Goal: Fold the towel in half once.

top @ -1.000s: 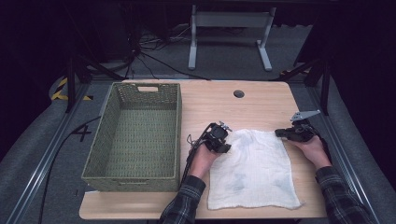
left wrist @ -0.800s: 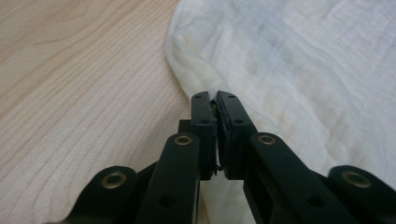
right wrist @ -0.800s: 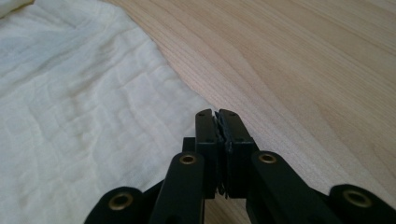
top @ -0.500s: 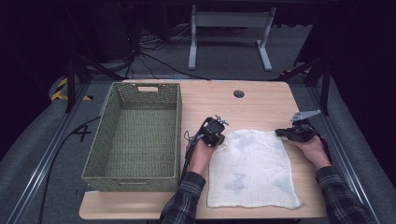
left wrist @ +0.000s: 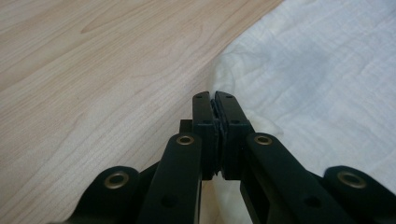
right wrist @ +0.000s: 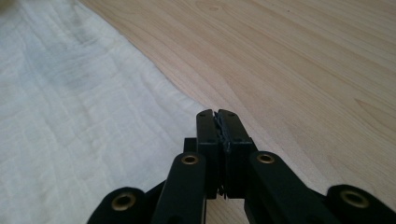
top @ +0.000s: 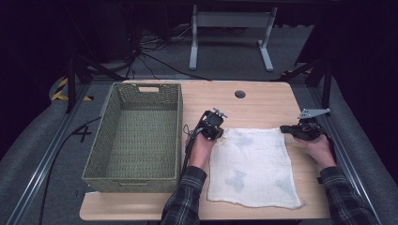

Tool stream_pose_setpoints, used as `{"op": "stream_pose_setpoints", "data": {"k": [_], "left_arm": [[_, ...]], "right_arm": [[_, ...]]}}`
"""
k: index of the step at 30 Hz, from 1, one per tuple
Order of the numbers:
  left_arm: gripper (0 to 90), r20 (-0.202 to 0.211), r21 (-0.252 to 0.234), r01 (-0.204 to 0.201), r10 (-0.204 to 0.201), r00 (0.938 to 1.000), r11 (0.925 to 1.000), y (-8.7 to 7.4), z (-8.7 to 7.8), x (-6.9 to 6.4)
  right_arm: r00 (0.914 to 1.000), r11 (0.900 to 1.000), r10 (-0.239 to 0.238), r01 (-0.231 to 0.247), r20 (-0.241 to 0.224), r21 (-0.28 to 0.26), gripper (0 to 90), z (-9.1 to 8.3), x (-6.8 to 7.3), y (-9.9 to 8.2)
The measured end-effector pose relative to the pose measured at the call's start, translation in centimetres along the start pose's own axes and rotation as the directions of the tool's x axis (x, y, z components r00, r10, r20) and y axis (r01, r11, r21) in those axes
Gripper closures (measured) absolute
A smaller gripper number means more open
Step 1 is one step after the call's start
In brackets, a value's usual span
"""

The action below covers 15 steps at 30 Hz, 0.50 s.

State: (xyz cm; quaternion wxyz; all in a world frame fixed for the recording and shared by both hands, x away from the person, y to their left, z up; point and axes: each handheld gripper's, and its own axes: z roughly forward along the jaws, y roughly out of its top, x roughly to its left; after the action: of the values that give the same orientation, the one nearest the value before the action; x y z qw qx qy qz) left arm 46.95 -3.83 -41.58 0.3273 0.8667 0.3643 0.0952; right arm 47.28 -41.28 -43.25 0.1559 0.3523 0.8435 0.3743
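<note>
High view overlooks the table (top: 263, 101); gripper views skim it closely.

A lab: floor rails (top: 44, 159), loose cables (top: 155, 58), hazard tape (top: 61, 89)

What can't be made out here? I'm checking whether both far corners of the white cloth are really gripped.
- Left gripper, left gripper view: jaws shut at the white muslin cloth edge; the pinched corner hides between them.
- Right gripper, right gripper view: jaws shut; any cloth between them is too thin to tell.
- Green woven basket, high view: near inner wall hidden by its rim.
</note>
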Motion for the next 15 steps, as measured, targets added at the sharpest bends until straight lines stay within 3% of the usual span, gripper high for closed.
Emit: {"op": "stream_pose_setpoints", "data": {"k": [7,12,15], "left_arm": [[87.0,0.026,-0.036,0.016,-0.015,0.9996,0.9992,0.2,-1.0,0.1],[87.7,0.013,-0.027,0.029,-0.029,0.9995,0.9992,0.2,-1.0,0.4],[88.4,0.013,-0.056,0.045,-0.044,0.9989,0.9974,0.3,-1.7,0.2]], "right_arm": [[1.0000,1.0000,-0.003,0.003,-0.005,-0.005,88.0,-0.1,0.2,0.1],[0.9999,0.9999,-0.010,0.010,-0.001,-0.005,88.0,-0.1,0.4,0.2],[0.9999,0.9996,-0.008,0.008,-0.007,-0.027,88.3,-0.7,0.4,0.3]]}}
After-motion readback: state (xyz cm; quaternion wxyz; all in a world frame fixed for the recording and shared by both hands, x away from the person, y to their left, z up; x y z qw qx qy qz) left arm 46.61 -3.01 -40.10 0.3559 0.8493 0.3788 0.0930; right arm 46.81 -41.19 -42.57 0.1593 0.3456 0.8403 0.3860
